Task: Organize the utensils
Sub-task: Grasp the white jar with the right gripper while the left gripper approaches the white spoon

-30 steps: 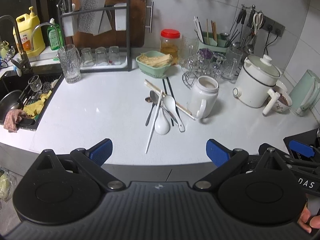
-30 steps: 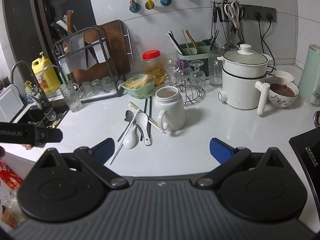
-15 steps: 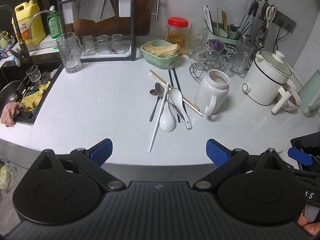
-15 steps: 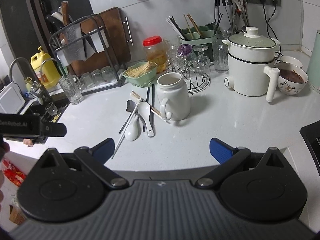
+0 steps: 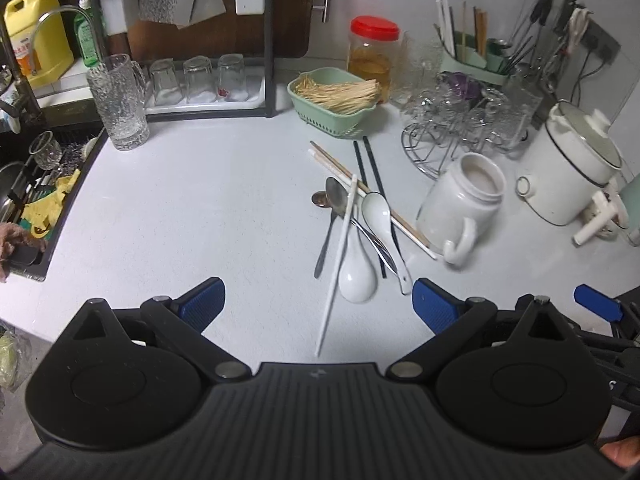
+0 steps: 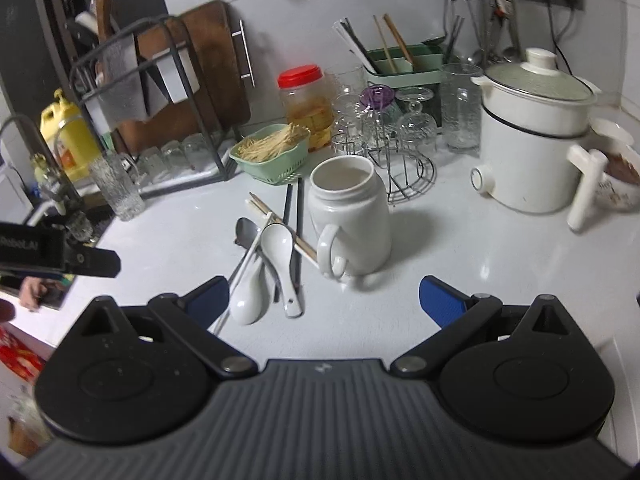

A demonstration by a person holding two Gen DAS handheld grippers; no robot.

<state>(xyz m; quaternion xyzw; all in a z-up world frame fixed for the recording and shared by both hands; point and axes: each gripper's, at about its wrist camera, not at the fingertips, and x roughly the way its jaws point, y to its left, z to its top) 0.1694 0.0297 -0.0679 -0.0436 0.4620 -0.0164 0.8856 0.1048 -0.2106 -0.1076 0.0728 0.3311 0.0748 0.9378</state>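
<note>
A heap of utensils lies on the white counter (image 5: 200,208): two white ceramic spoons (image 5: 358,276) (image 6: 276,240), metal spoons (image 5: 336,196), a long white chopstick (image 5: 338,260), wooden chopsticks (image 5: 340,166) and black chopsticks (image 5: 374,166). A white handled jar (image 5: 464,204) (image 6: 350,216) stands open-topped just right of the heap. My left gripper (image 5: 318,304) is open, hovering just short of the heap. My right gripper (image 6: 324,300) is open too, in front of the jar and spoons. A green utensil holder (image 6: 404,68) with chopsticks stands at the back.
A sink (image 5: 28,200) with dishes is at the left. Along the wall stand a glass mug (image 5: 120,104), a rack of glasses (image 5: 200,80), a green noodle basket (image 5: 336,100), a red-lidded jar (image 5: 374,56), a wire glass stand (image 5: 452,120) and a white pot (image 6: 532,132).
Both grippers have moved forward toward the utensil heap and jar, which now look larger and closer. Both stay open.
</note>
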